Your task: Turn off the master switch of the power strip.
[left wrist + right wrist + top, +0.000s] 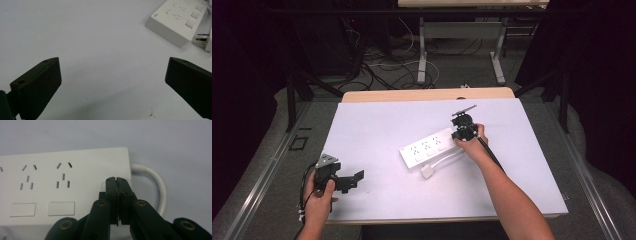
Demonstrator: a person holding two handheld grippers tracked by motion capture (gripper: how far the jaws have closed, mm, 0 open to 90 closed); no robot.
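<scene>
The right gripper (116, 180) is seen closest, its two black jaws pressed flat together with nothing between them, the tips set down on the white plastic power strip (62, 187) at the last rocker switch nearest the cable end. The strip lies mid-table on the pale sheet-covered table (377, 125), its white cable (156, 185) looping back to a white plug (427, 172) just beside it. The left gripper (112, 82) is held near the table's front-left edge, jaws spread wide and empty — well apart from the strip. A switch press is judged to be in hand — pressure should be kept vertical and centred so the strip is not skidded.
</scene>
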